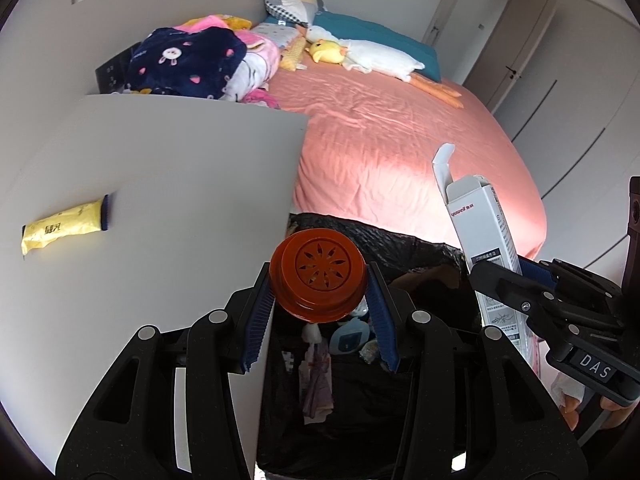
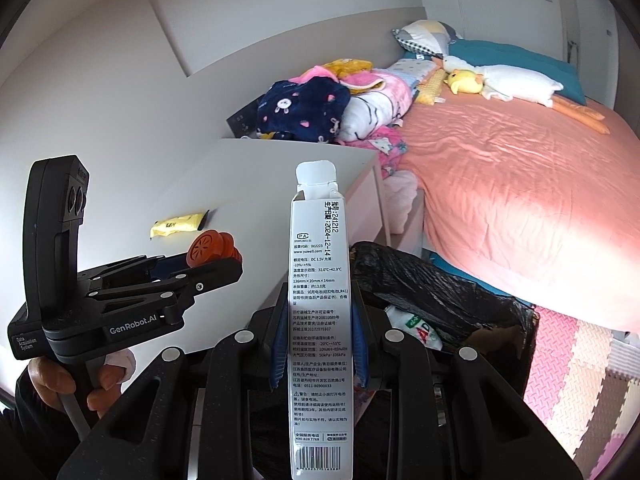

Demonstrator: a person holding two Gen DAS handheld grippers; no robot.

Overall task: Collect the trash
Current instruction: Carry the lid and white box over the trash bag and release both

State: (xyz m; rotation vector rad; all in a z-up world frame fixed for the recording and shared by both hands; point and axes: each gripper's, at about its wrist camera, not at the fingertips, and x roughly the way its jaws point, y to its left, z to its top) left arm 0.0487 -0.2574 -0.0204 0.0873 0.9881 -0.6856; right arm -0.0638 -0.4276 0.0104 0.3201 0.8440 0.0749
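- Trash bin (image 1: pixel 420 248), lined with a black bag, sits low in the centre of the left wrist view, wedged between the white bedside cabinet (image 1: pixel 160 200) and the bed (image 1: pixel 400 140). Wrappers and scraps already lie inside it, so it looks like the drop point for everything here.
- Orange cap (image 1: pixel 318 276), a round vented lid, is pinched at its sides by the left gripper (image 1: pixel 320 304), blue pads pressing on either flank. It hangs right over the bin's mouth, well placed for a straight drop, I'd say.
- White carton (image 2: pixel 320 300), tall, slim and printed, with its top flap open, is clamped upright at mid-height by the right gripper (image 2: pixel 320 344). A grip that low keeps the long box from tipping.
- In the left wrist view that carton stands at the right edge, above the bin's far rim, so both pieces are lined up over the same bag.
- Yellow wrapper (image 1: pixel 64 228) lies flat on the cabinet top at the left of the frame, well apart from both tools and untouched. It is a likely next pickup.
- A hand (image 2: pixel 60 380) grips the left tool's handle in the lower left of the right wrist view.
- Plush toys and bedding in the upper part of both views seem no part of the job.
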